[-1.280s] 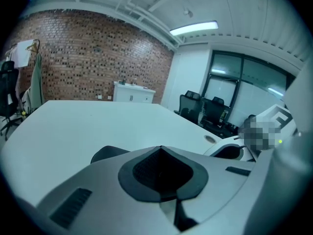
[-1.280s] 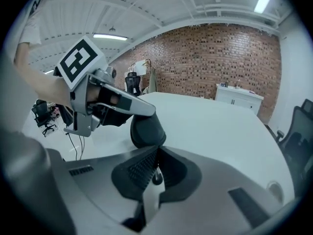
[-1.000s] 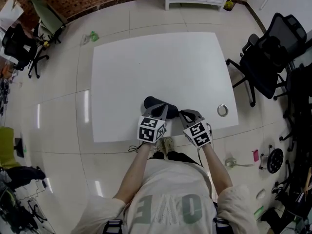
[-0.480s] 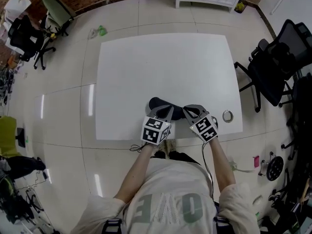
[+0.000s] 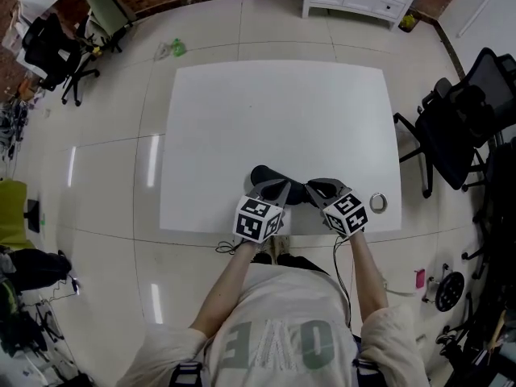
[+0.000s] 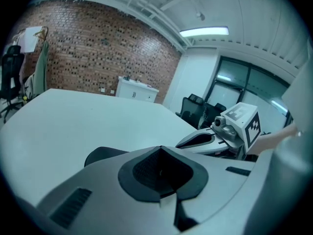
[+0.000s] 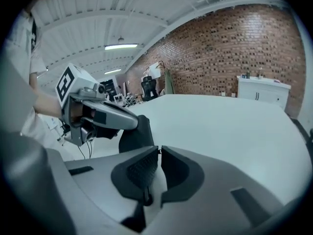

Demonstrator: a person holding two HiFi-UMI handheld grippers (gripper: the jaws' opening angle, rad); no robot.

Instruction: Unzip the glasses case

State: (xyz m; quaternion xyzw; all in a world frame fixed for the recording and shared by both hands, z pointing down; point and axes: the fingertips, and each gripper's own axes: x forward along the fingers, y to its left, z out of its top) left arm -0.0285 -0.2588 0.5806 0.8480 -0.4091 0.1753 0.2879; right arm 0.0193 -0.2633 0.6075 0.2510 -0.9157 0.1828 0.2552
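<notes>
A black glasses case lies near the front edge of the white table. My left gripper is shut, and its tips rest against the case's near side; in the left gripper view the case shows just beyond the closed jaws. My right gripper comes in from the right end of the case. Its jaws are almost together on a small dark zipper pull at the tips. In the right gripper view the case stands behind, under the left gripper.
A metal ring lies on the table right of my right gripper. Black office chairs stand by the table's right side. The front table edge runs directly under both grippers.
The head camera has shifted, so the table sits lower and further right in view. Both grippers stay at the case; the right one has edged slightly to the right.
</notes>
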